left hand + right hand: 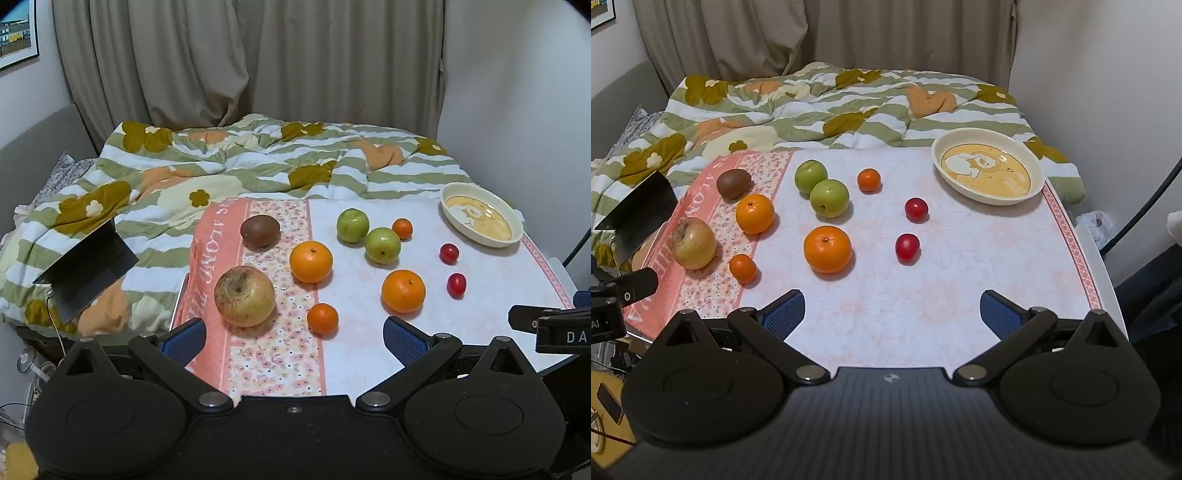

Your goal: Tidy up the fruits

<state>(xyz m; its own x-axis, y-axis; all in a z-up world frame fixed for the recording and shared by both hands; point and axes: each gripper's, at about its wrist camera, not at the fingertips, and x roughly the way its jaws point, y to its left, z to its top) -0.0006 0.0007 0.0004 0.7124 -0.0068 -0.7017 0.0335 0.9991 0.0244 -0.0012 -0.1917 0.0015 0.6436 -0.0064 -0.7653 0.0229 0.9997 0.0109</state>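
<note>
Ten fruits lay loose on the table [960, 295], none in the dish [988, 173], which sat empty at 1 o'clock in the right wrist view. Two red cherry tomatoes [916, 209] [907, 247] were nearest it, toward 12. Big orange [827, 248] at 11, two green apples [829, 198] [810, 176] touching behind it, small mandarin [868, 180] beside them. Further left on the floral cloth [273, 354]: second orange [755, 213], kiwi [733, 183], yellowish apple [693, 242], another small mandarin [742, 268].

Right gripper [892, 314] was spread wide, holding nothing, hovering at the near edge. Left gripper [293, 338] likewise wide and empty, the yellowish apple just past its left finger.

Task looked unstarted. Risks, as a judgement: round fruit could roll off when nudged by a finger; tomatoes were small and smooth, so could squirt out or get crushed. The touching apples meant grabbing one might knock the other. The dish sat close to the far edge by the bedding [812, 103], so a push could shift it.
</note>
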